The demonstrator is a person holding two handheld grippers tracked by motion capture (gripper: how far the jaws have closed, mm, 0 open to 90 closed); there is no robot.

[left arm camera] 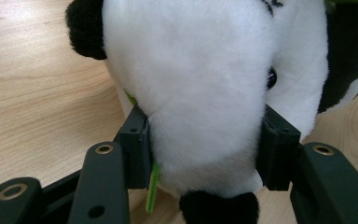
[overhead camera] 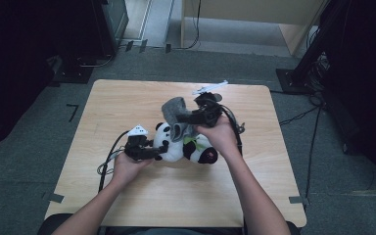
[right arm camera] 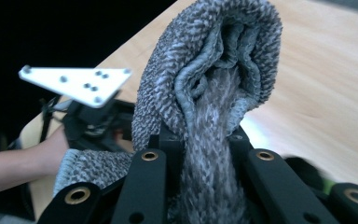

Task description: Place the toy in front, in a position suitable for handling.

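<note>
We see the left claw [overhead camera: 162,148] clamped on the panda plush [overhead camera: 183,146]: in the left gripper view both jaws press into white fur on either side of the plush [left arm camera: 205,93], with a black patch just below the grip and a black ear up and to the left of it. A thin green tag [left arm camera: 152,186] hangs down beside the left jaw of that claw. The plush lies on the wooden tabletop [overhead camera: 127,103], directly ahead of the left claw and beneath the right one.

The right claw [overhead camera: 182,119] is clamped on a grey knit cloth [overhead camera: 174,111]. In the right gripper view the jaws pinch a bunched fold of it [right arm camera: 209,93]; the cloth rises straight up out of the claw and curls over at the top, with more of it trailing down to the left of the jaws. From the high view the cloth sits against the top of the plush, touching it, while the right claw holds it just above the plush's middle.

Left hand [overhead camera: 127,169] grips its tool near the tabletop's front half; right hand [overhead camera: 220,134] is just past the plush, wrapped around its tool. In the right gripper view the grey plate [right arm camera: 77,83] of the other tool shows off to the left of the cloth, with the left hand [right arm camera: 51,156] below it.

Cables trail from both tools across the tabletop. Dark stands and grey carpet floor [overhead camera: 29,161] surround it.
</note>
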